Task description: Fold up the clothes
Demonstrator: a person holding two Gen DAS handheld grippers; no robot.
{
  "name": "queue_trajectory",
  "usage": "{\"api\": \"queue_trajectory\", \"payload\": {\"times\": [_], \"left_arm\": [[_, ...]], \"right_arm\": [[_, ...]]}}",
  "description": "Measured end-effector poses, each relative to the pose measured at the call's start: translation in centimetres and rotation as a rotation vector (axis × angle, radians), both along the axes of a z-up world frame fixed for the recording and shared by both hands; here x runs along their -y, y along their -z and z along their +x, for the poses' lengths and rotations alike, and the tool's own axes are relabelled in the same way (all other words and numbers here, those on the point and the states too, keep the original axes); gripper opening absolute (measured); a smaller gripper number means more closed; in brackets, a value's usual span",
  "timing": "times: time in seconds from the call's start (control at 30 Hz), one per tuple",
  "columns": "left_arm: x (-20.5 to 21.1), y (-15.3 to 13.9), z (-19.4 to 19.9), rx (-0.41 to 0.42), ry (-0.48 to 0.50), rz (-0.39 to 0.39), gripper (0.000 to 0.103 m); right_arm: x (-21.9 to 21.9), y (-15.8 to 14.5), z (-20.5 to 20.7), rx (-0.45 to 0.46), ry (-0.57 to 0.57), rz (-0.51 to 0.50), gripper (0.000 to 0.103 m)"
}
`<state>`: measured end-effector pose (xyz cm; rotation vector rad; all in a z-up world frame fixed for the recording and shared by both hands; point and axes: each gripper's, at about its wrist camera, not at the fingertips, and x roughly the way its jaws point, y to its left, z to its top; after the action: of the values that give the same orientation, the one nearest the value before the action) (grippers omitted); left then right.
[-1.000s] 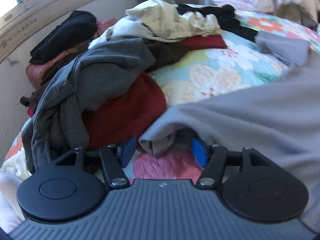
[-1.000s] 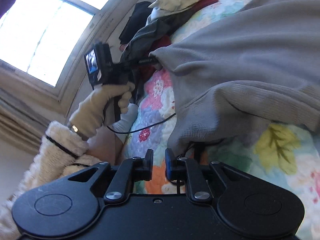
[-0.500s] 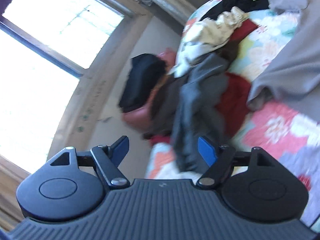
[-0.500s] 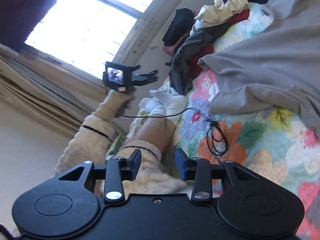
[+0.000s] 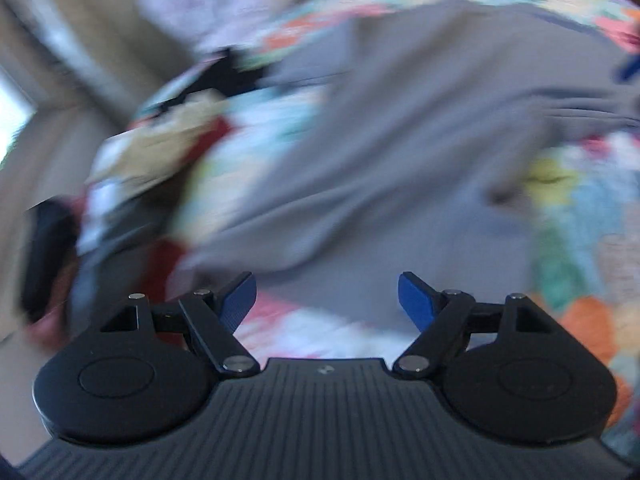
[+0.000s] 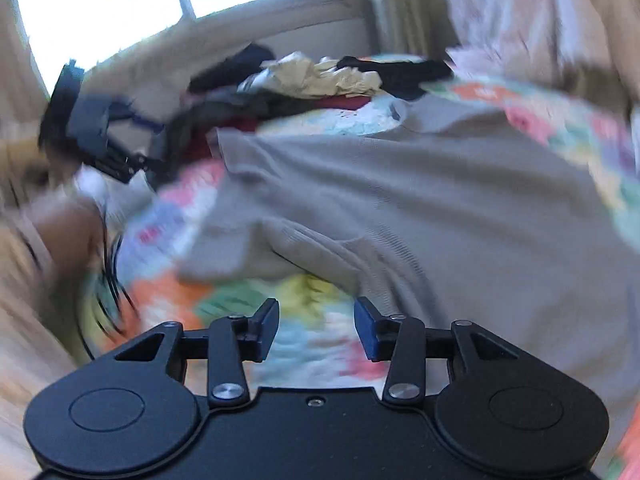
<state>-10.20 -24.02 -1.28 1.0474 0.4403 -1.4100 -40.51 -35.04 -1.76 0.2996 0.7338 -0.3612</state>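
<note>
Right wrist view: bright window (image 6: 168, 4) at 11 o'clock, daylight blown out white. Beige sill and wall (image 6: 280, 32) below it. Pale curtain (image 6: 520, 20) at 1 o'clock. Bed with floral quilt (image 6: 312, 320) fills lower frame. Left wrist view heavily motion-blurred.

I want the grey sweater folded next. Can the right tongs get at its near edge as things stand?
Probably yes: the right tongs are opening with nothing between them, and the grey sweater lies just ahead on the floral quilt, uncovered.

Daylit; window (image 6: 100, 4) glare; heavy motion blur
</note>
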Motion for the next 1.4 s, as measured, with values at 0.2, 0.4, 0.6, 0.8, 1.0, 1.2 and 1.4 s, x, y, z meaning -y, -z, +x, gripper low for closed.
{"api": "queue_trajectory", "payload": {"times": [0.2, 0.4, 0.6, 0.8, 1.0, 1.2, 1.4], "left_arm": [[4.1, 3.6, -0.7, -0.160, 0.029, 0.008, 0.078], [5.7, 7.0, 0.1, -0.246, 0.057, 0.079, 0.078], [5.1, 10.1, -0.1, -0.297, 0.038, 0.175, 0.082], [3.9, 9.1, -1.1, -0.322, -0.039, 0.191, 0.019], [2.2, 7.6, -3.9, -0.277, 0.022, 0.180, 0.003], [0.4, 6.3, -7.6, -0.205, 0.075, 0.214, 0.004], [0.4, 6.5, -8.7, -0.106, 0.058, 0.280, 0.005]], "right_arm": [[1.6, 3.1, 1.5, -0.061, 0.013, 0.015, 0.046], [2.0, 4.0, 1.9, -0.117, -0.004, -0.072, 0.046], [3.3, 5.9, 2.8, -0.141, -0.005, -0.059, 0.046], [2.8, 6.7, 3.3, -0.153, -0.040, -0.141, 0.042], [0.3, 6.1, 2.2, -0.127, -0.125, -0.184, 0.003], [-2.4, 5.3, -0.6, -0.085, -0.186, -0.196, 0.003], [-2.9, 4.9, -1.6, -0.081, -0.204, -0.248, 0.005]]}}
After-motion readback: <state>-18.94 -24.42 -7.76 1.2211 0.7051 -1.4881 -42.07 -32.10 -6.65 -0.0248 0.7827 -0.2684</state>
